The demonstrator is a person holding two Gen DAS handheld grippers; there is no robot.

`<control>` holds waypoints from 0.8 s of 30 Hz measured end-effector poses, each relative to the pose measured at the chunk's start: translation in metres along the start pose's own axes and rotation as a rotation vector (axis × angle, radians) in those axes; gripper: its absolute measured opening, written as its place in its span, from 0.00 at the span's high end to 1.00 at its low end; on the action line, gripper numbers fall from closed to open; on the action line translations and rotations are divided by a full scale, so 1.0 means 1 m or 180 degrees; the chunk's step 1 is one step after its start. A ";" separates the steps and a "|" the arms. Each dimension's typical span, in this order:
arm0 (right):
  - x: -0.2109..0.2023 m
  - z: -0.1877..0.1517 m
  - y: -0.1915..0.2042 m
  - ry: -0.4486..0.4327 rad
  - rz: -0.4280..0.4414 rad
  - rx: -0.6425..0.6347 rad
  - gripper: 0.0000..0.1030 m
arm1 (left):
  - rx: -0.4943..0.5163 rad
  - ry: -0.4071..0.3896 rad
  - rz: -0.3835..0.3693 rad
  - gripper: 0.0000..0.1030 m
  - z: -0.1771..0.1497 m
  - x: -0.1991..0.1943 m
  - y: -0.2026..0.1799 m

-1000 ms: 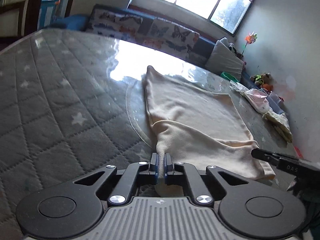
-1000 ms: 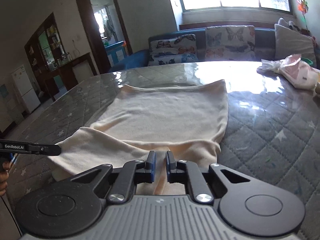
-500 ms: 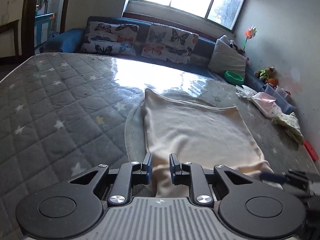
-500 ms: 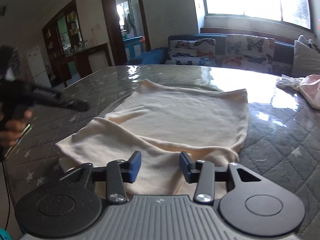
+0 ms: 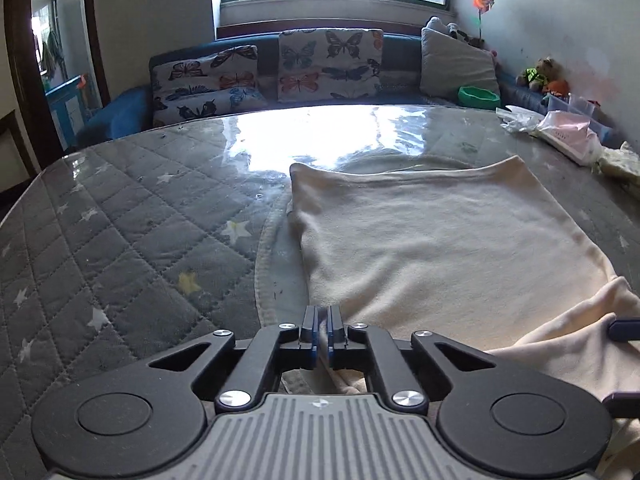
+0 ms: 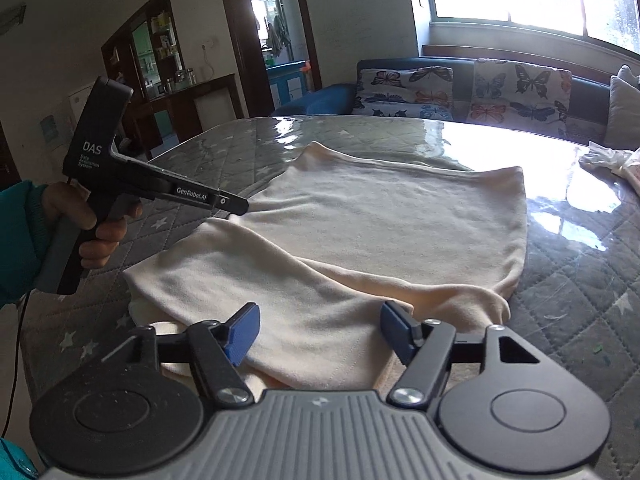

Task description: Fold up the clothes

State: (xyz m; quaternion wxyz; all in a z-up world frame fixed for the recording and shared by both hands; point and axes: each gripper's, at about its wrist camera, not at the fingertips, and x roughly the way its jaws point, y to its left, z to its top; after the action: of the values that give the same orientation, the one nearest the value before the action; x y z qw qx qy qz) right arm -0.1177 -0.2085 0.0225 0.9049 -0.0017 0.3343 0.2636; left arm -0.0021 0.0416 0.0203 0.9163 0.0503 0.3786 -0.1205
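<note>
A cream garment (image 5: pixel 432 248) lies flat on the quilted grey table (image 5: pixel 120 240), its near part folded over itself (image 6: pixel 280 300). My left gripper (image 5: pixel 322 332) is shut with nothing between its fingers, above the garment's near left edge. In the right wrist view the left gripper (image 6: pixel 236 204) is in the air over the garment's left side, held by a hand in a teal sleeve. My right gripper (image 6: pixel 320 330) is wide open above the folded near edge, empty. Its blue pad (image 5: pixel 624 330) shows at the right edge of the left wrist view.
A pink and white pile of clothes (image 5: pixel 568 136) lies at the table's far right, also in the right wrist view (image 6: pixel 612 164). A sofa with butterfly cushions (image 5: pixel 328 64) stands behind the table. A green bowl (image 5: pixel 478 96) sits on it. A doorway (image 6: pixel 276 40) is at the left.
Both grippers let go of the garment's near edge and rose. The right gripper opened wide. The left gripper opened a little, then shut empty and swung left.
</note>
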 end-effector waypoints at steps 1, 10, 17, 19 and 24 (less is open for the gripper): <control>0.000 0.000 0.000 0.0002 0.0009 -0.0006 0.28 | 0.0012 -0.0005 0.0015 0.95 0.001 0.000 0.000; 0.000 0.000 0.005 0.0023 0.0067 -0.0013 0.18 | -0.0048 0.0005 -0.0221 0.91 0.031 0.020 -0.009; -0.001 0.000 0.000 0.0004 0.0154 0.0138 0.12 | -0.0192 0.0049 -0.0105 0.91 0.047 0.047 0.008; 0.000 0.001 -0.001 0.0003 0.0195 0.0174 0.08 | -0.0250 0.0051 -0.0102 0.91 0.055 0.051 0.010; 0.004 0.003 0.000 0.0028 0.0257 0.0202 0.00 | -0.0185 -0.0029 -0.0071 0.87 0.074 0.066 0.004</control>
State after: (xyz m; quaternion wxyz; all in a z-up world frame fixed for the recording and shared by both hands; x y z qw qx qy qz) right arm -0.1135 -0.2054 0.0218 0.8916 0.0393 0.3462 0.2892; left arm 0.0950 0.0196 0.0261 0.9177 0.0189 0.3783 -0.1199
